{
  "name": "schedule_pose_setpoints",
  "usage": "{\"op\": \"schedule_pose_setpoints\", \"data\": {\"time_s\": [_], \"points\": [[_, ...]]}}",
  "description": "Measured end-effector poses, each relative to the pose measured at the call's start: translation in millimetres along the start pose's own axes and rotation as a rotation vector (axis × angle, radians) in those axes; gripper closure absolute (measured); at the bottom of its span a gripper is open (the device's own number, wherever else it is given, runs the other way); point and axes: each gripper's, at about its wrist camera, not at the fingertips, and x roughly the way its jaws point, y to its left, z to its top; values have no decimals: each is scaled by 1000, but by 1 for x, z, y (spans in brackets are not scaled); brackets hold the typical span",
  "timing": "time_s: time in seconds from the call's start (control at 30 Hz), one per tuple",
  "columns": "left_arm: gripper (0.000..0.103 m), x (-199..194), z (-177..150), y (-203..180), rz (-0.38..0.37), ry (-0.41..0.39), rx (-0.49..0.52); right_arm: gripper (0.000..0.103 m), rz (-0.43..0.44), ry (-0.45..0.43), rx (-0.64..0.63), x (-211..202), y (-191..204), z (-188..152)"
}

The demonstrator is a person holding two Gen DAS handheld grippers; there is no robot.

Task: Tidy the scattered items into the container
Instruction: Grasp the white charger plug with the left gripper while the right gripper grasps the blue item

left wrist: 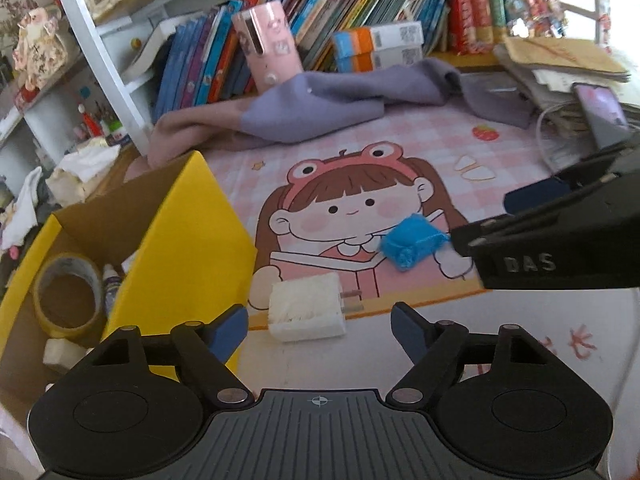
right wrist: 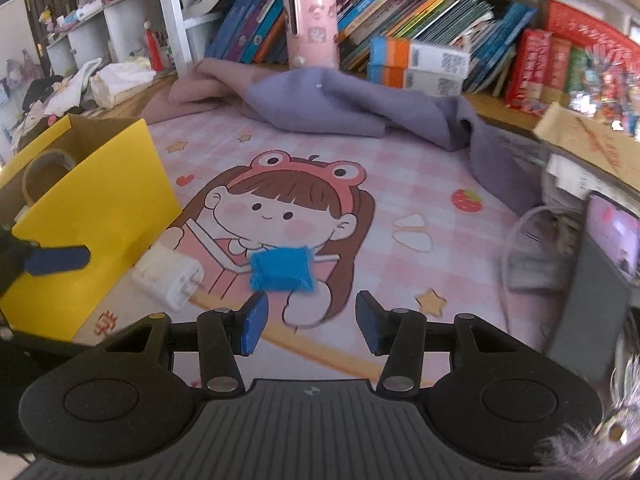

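Observation:
A yellow cardboard box [left wrist: 188, 248] stands at the left of the pink cartoon mat [left wrist: 360, 152]; it also shows in the right wrist view [right wrist: 92, 224]. Inside it lie a tape roll [left wrist: 66, 294] and a small white bottle [left wrist: 111, 282]. A white charger plug [left wrist: 306, 312] lies on the mat just ahead of my open, empty left gripper [left wrist: 318, 330]. A blue plastic bundle [right wrist: 282, 270] lies just ahead of my open, empty right gripper [right wrist: 310, 326]. The plug [right wrist: 168, 276] sits beside the box wall.
A purple-grey cloth [left wrist: 320, 108] is heaped at the mat's far edge before a row of books [left wrist: 320, 12] and a pink cylinder [left wrist: 270, 46]. A phone [left wrist: 602, 114] and paper stacks stand at the right. Clutter fills the shelves at left.

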Motion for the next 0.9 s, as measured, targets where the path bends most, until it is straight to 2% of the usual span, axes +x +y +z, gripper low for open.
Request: {"op": "schedule_pose_setpoints", "data": {"time_s": [0.13, 0.27, 0.4, 0.5, 0.63, 0.77, 0.9], "points": [[23, 15, 4, -2, 8, 18, -24, 50, 36, 40, -41, 26, 1, 16], [23, 29, 4, 4, 8, 52, -92, 49, 77, 85, -66, 48, 2, 26], [23, 36, 5, 9, 15, 42, -132, 49, 110, 115, -98, 61, 5, 30], [24, 42, 7, 13, 12, 57, -158, 49, 118, 126, -123, 67, 9, 31], [24, 50, 8, 12, 10, 74, -174, 56, 119, 136, -116, 73, 5, 29], [30, 57, 7, 16, -20, 103, -209, 58, 111, 121, -99, 72, -3, 28], [32, 60, 9, 16, -29, 100, -202, 58, 103, 117, -78, 72, -8, 28]]}}
